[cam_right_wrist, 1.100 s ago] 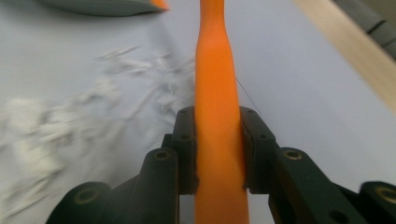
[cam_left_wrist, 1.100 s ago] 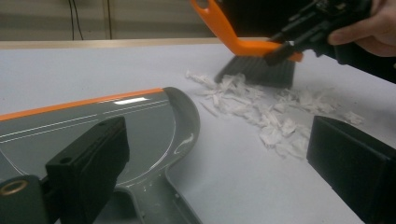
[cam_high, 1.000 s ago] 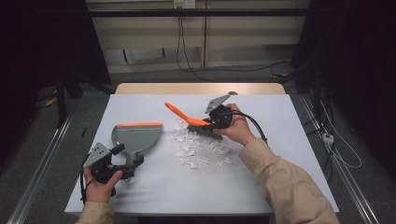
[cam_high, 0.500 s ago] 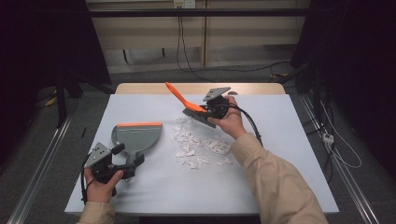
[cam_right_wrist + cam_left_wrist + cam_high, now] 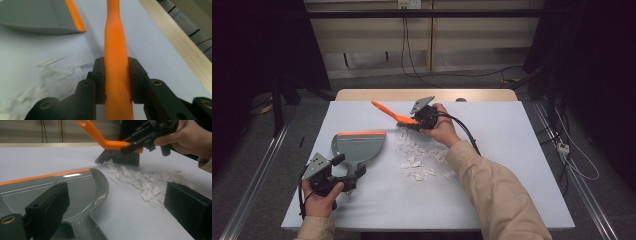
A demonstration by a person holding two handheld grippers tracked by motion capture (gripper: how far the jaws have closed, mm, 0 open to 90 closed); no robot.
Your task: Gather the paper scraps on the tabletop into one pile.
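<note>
White tabletop [image 5: 522, 165] is mostly bare: my right gripper [image 5: 418, 121] clamps the orange brush [image 5: 393, 115] at the twelve-o'clock edge of the paper scraps [image 5: 419, 159], none yet swept into the grey dustpan [image 5: 358, 146] at nine o'clock, near my open left gripper [image 5: 353, 172].

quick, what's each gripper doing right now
Left gripper: open, its jaws on either side of the dustpan handle, not pressing on it.
Right gripper: closed on the orange brush handle, bristles at the paper scraps.
</note>
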